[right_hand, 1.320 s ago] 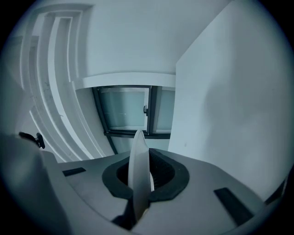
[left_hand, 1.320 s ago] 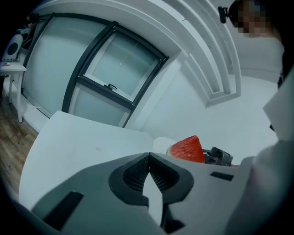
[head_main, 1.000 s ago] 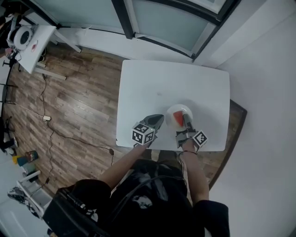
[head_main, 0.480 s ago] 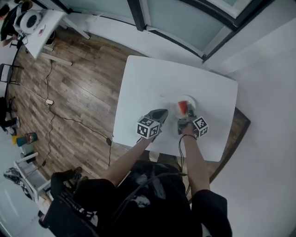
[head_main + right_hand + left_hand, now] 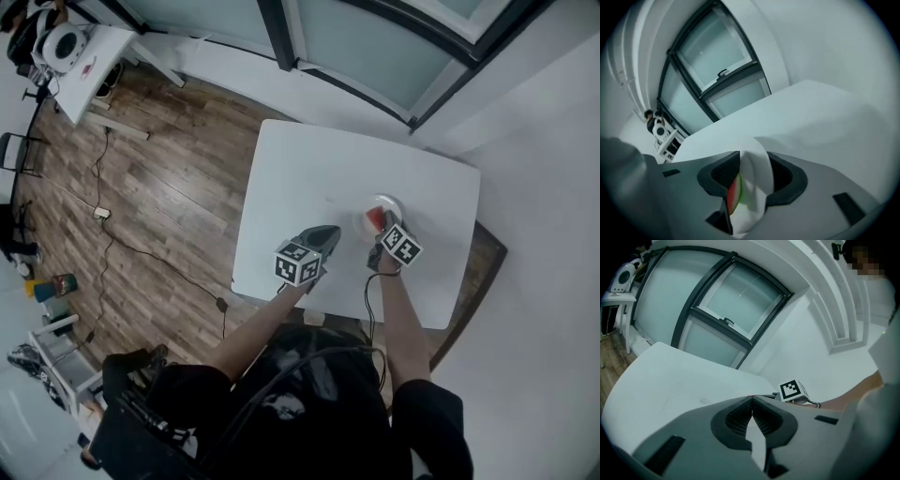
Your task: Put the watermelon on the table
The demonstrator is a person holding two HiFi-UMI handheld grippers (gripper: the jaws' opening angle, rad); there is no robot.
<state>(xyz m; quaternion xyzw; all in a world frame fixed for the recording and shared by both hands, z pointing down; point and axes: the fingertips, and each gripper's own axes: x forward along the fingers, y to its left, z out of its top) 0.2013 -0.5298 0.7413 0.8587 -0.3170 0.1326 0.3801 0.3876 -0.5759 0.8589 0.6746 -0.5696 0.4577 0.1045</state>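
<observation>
Head view — white bowl [image 5: 387,202] on table [image 5: 309,178] | contents — watermelon slice [image 5: 375,220]

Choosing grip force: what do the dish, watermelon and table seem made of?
Dish: smooth white, faint sheen; ceramic or plastic, can't tell. Watermelon: red flesh, green rind; real or toy, unclear. Table: flat matt white, probably laminate.
</observation>
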